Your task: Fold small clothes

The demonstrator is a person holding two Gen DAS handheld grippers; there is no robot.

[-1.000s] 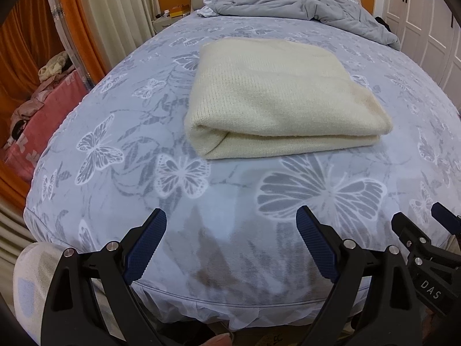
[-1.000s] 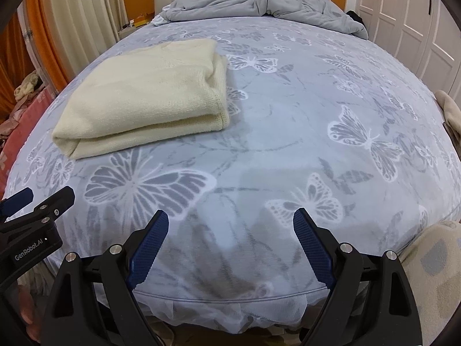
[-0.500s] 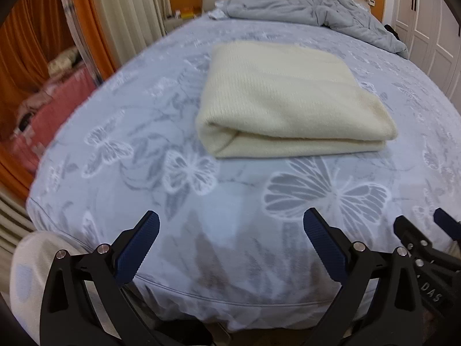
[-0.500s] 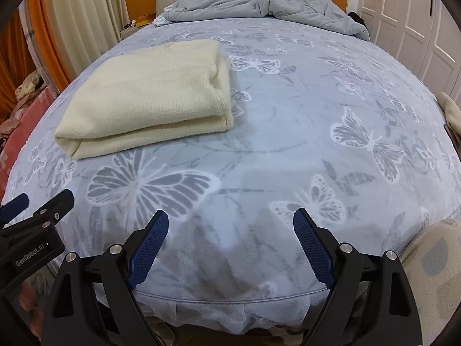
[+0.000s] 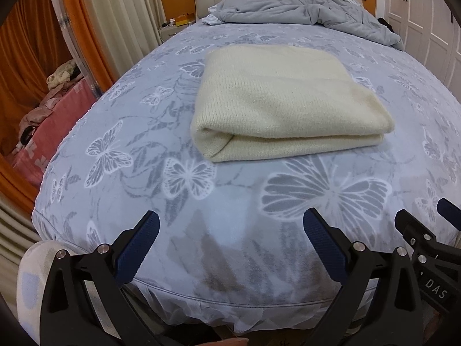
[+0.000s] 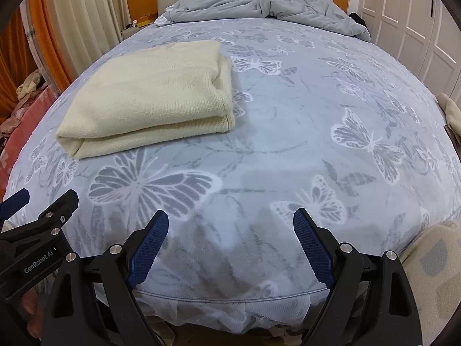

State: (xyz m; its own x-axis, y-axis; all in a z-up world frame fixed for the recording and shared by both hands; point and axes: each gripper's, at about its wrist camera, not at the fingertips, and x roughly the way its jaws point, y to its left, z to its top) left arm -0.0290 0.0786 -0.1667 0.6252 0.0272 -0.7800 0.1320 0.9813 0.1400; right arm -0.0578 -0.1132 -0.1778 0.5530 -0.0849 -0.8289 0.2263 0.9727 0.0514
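Observation:
A cream knitted garment lies folded into a flat rectangle on the butterfly-print bed sheet. My left gripper hovers over the bed's near edge, short of the garment, jaws wide open and empty. My right gripper is beside it to the right, also open with nothing between its fingers. In each wrist view the other gripper shows at the frame's edge: the right gripper and the left gripper.
A crumpled grey duvet is heaped at the headboard. Left of the bed are curtains and a pink bedding pile. White wardrobe doors line the right side. A nightstand stands at the back left.
The left gripper's jaws spread a little wider, and its view tilted slightly. The right gripper and the folded garment have stayed put.

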